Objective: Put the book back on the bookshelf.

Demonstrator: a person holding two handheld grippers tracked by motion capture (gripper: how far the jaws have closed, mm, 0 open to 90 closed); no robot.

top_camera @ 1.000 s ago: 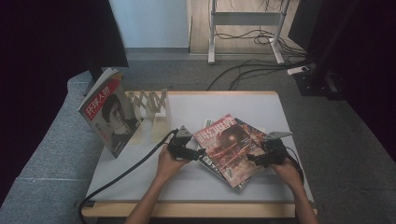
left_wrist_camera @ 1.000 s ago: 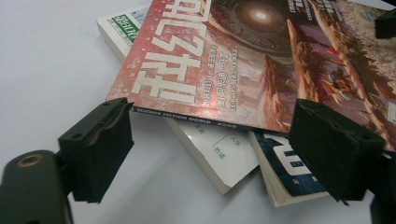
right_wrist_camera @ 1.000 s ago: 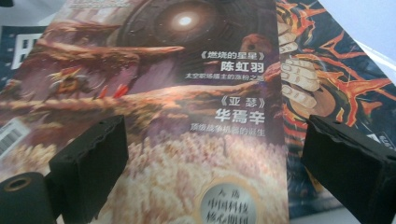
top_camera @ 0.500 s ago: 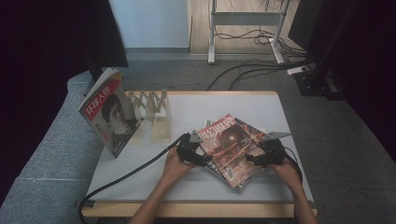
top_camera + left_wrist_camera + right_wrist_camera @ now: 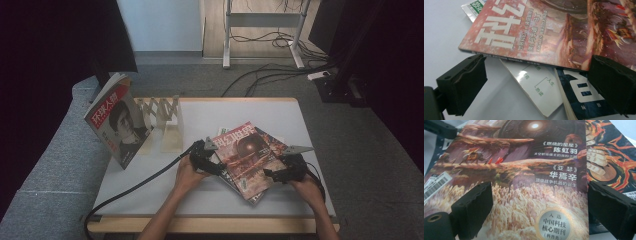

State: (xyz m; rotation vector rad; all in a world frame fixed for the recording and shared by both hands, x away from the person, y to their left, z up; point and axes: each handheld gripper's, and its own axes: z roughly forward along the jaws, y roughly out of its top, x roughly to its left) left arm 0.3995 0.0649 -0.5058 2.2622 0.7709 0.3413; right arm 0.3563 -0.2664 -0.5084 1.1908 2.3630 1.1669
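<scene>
Red-covered top magazine (image 5: 247, 155) lies unlifted on the pile, our left gripper (image 5: 206, 159) at its 9 o'clock, right gripper (image 5: 280, 174) at 4 o'clock, jaws agape; one magazine (image 5: 117, 125) already leans by the rack (image 5: 162, 117).

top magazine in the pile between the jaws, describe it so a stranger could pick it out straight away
On the white table, right of the wooden rack, lies a small fanned pile of magazines. The top magazine is uppermost, between the left gripper and right gripper. Its reddish-brown fantasy cover with large white Chinese title sets it apart from the white and blue ones beneath.
</scene>
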